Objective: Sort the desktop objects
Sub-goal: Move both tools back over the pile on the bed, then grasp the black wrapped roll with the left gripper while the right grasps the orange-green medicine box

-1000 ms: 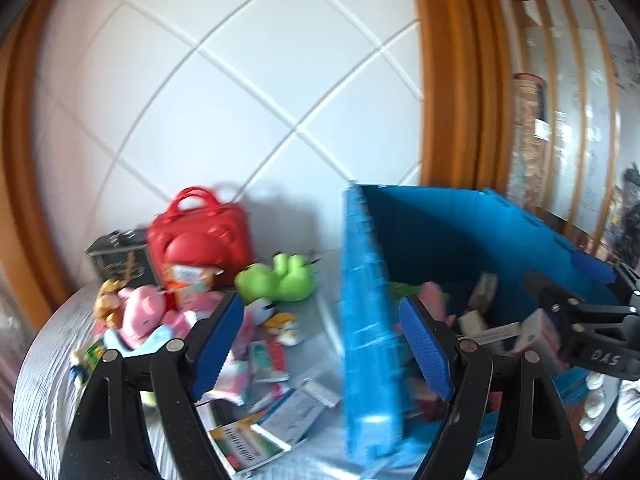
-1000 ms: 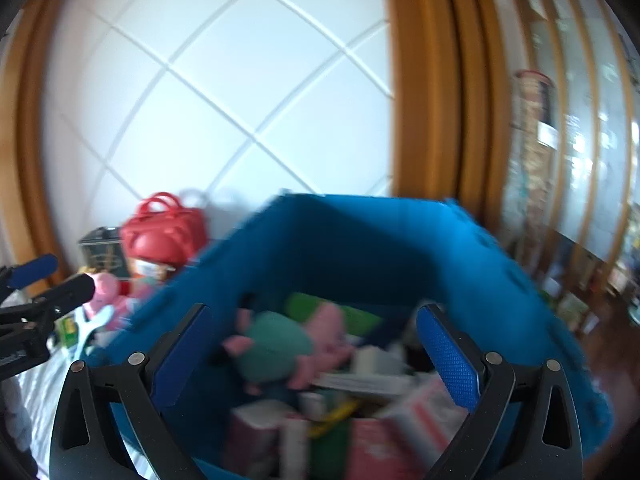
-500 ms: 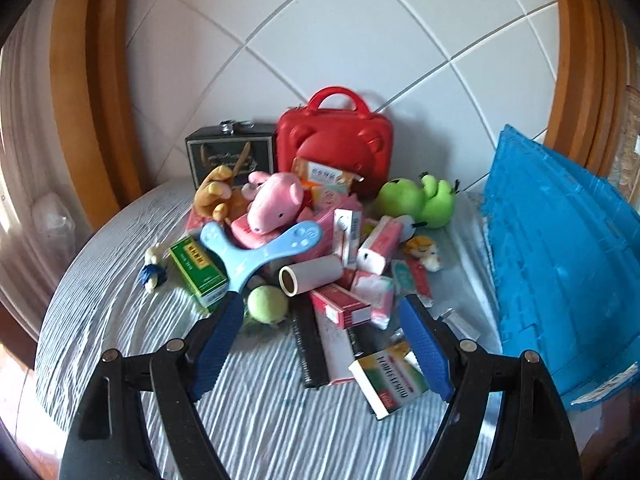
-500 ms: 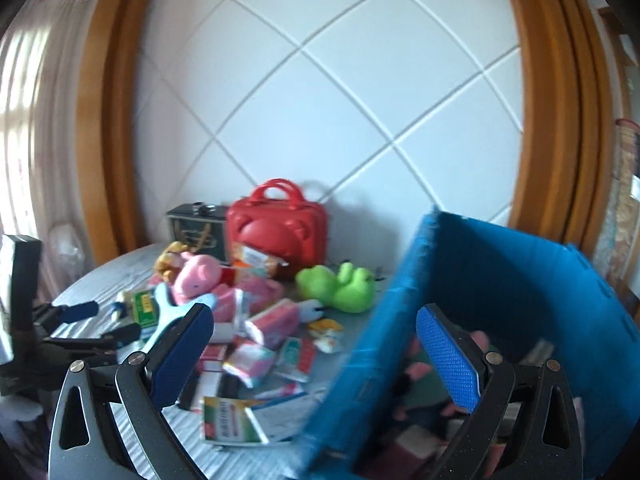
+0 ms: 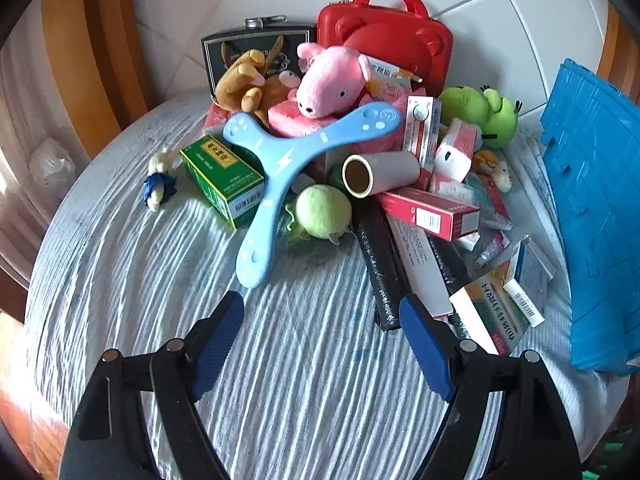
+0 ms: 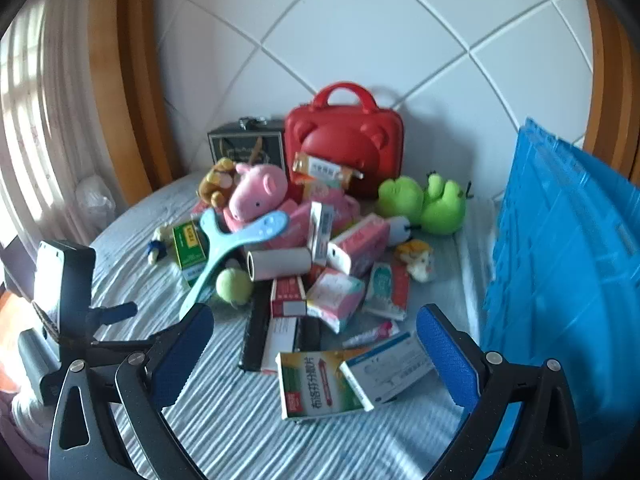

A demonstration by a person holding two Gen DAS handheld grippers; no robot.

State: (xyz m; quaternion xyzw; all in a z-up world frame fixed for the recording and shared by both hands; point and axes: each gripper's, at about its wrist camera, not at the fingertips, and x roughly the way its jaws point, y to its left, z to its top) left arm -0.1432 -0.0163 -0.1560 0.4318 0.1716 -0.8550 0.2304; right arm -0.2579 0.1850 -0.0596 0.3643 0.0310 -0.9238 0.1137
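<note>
Both grippers hang over a round table [image 5: 120, 280] under a ribbed pale cloth, jaws spread wide and empty. The left gripper [image 5: 320, 332] points at bare cloth just near of a heap of clutter: a light-blue three-armed plastic boomerang [image 5: 280, 160], a pink plush pig [image 5: 332, 80], a green cardboard box [image 5: 220, 176], a yellow-green tennis ball [image 5: 323, 211] and a cardboard tube roll [image 5: 380, 172]. The right gripper [image 6: 316, 344] frames a white-and-green medicine carton [image 6: 320, 384]. A red hard-shell handled case [image 6: 344, 140] stands at the far wall, its lower front hidden by boxes. A blue plastic crate [image 6: 560, 248] at right is cut off by the frame; its inside is hidden.
</note>
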